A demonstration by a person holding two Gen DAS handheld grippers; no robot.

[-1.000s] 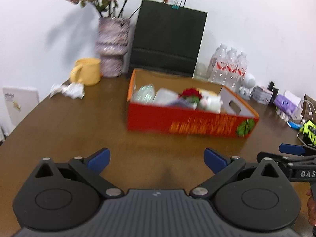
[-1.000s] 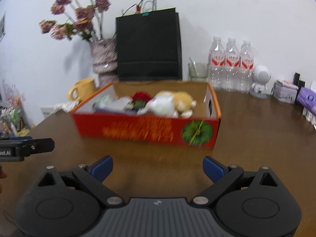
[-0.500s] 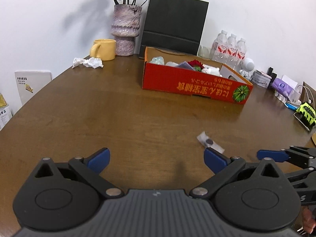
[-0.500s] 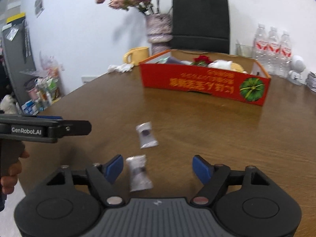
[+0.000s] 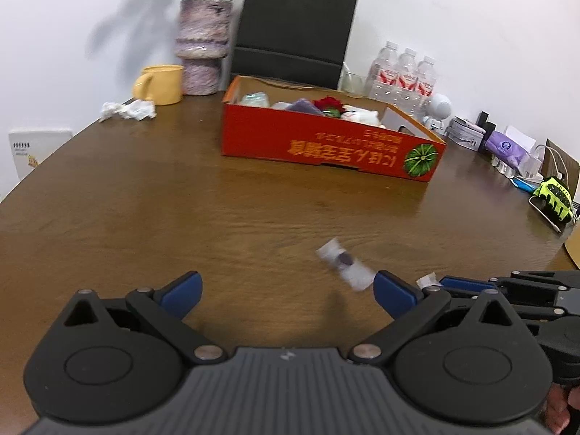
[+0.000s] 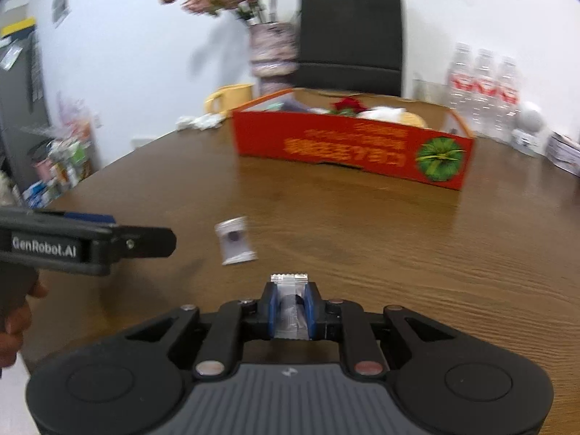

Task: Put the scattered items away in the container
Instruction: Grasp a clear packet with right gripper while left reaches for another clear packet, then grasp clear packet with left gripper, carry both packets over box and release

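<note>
Two small clear-wrapped sachets remain outside the red cardboard box (image 6: 348, 145), which sits at upper centre on the brown wooden table (image 6: 398, 246). The right gripper (image 6: 291, 308) has just closed and pinches one sachet (image 6: 290, 311). The left gripper (image 5: 286, 290) stands wide open, the second sachet (image 5: 344, 264) lying just beyond its right fingertip (image 5: 393, 291).

Office: meeting table (image 5: 145, 199); water bottles (image 5: 402, 76); paper bag (image 5: 293, 25).
</note>
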